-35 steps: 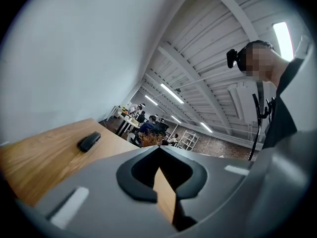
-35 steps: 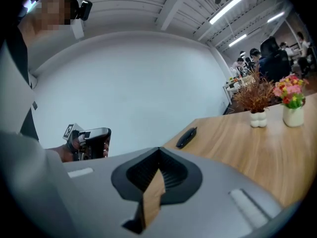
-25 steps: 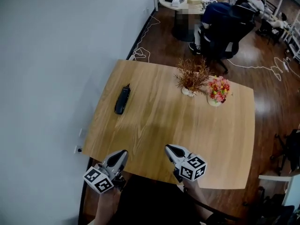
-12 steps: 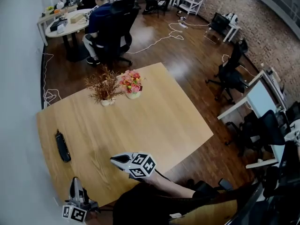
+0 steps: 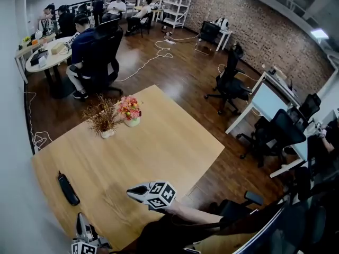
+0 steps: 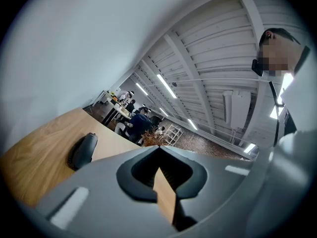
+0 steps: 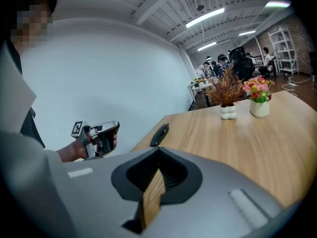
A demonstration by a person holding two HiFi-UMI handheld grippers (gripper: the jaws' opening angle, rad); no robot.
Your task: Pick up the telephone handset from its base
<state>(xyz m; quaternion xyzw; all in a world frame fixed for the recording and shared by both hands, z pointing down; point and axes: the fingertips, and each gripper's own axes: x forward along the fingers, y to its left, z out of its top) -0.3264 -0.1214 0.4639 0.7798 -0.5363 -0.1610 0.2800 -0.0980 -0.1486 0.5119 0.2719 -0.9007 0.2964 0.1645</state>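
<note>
Lower left of the head view: the left gripper (image 5: 80, 221) sits just off the table's (image 5: 159, 147) near-left edge, close to the white wall (image 5: 13, 115). Its jaws are clenched together and empty. The right gripper (image 5: 131, 192) is at bottom centre over the near table edge. Its tips are also pressed together with nothing between them, and its marker cube (image 5: 161, 194) is behind them. There is bare wood between both grippers and the handset (image 5: 68, 188), with open room on the table's right side.

The handset lies flat on the tabletop near the left edge, at the left of the frame, apart from both grippers. It is black, slim and long with rounded ends and a slightly humped back, and looks like matte plastic.

The table is light wood with visible grain and rounded corners, and its middle is mostly bare. Near the far edge stand a small white vase of dry brown twigs (image 5: 103, 121) and, just beside it, a white pot of pink and orange flowers (image 5: 128, 110).

Farther off is a dark glossy plank floor (image 5: 180, 73) with white cables, and black office chairs (image 5: 230, 83) at right. People sit at a round table (image 5: 47, 54) at upper left, and a brick wall (image 5: 265, 30) runs across the upper right.
</note>
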